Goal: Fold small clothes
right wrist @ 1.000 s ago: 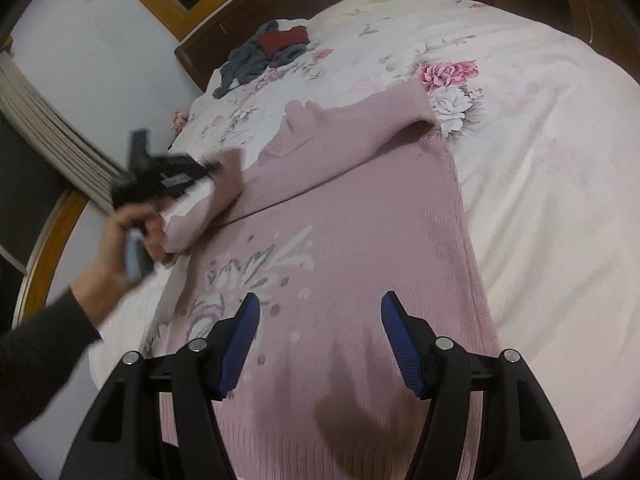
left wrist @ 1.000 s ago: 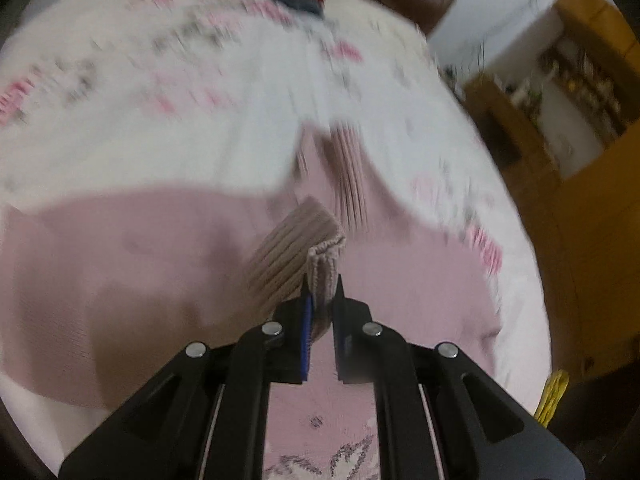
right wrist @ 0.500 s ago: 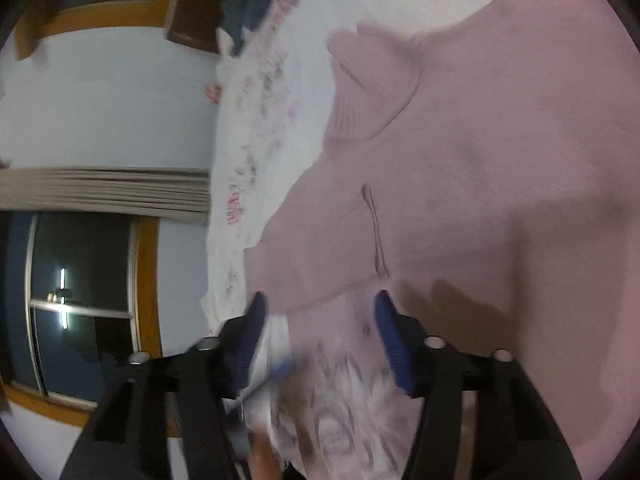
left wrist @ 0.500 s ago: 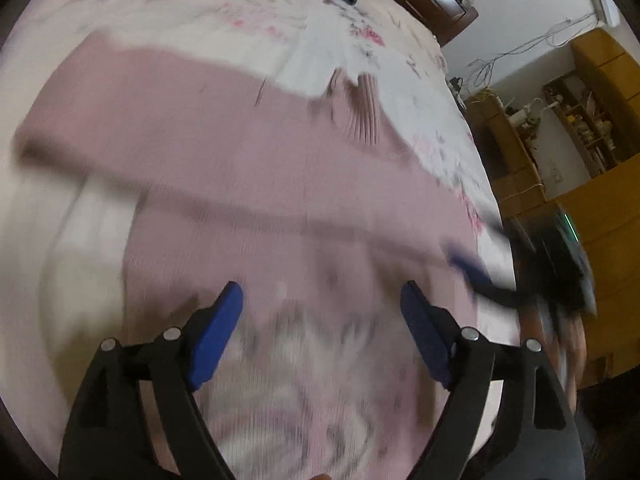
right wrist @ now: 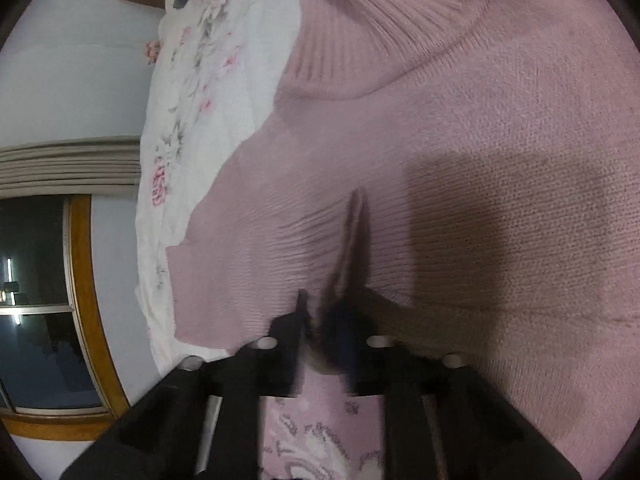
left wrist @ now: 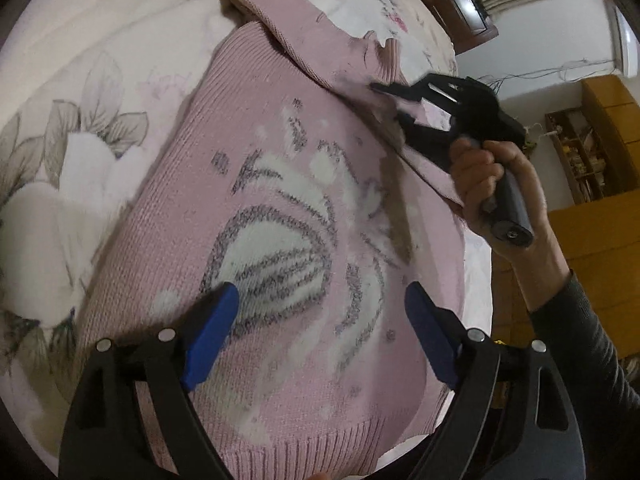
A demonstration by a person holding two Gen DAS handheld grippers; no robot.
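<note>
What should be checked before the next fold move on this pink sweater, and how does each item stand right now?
1. Right hand-held gripper shut on the sleeve: ok, a raised ridge of ribbed knit runs into the closed jaws.
2. Left hand-held gripper free: ok, jaws wide open above the pink sweater, holding nothing.
3. Only one layer pinched: cannot tell, the fingertips are blurred.
4. Sweater body flat on the bed: ok near the hem; the upper part is partly covered by the folded sleeve.
5. Far sleeve already folded in: cannot tell, it bunches at the top edge of the left view.
6. Collar lying flat: ok.
</note>
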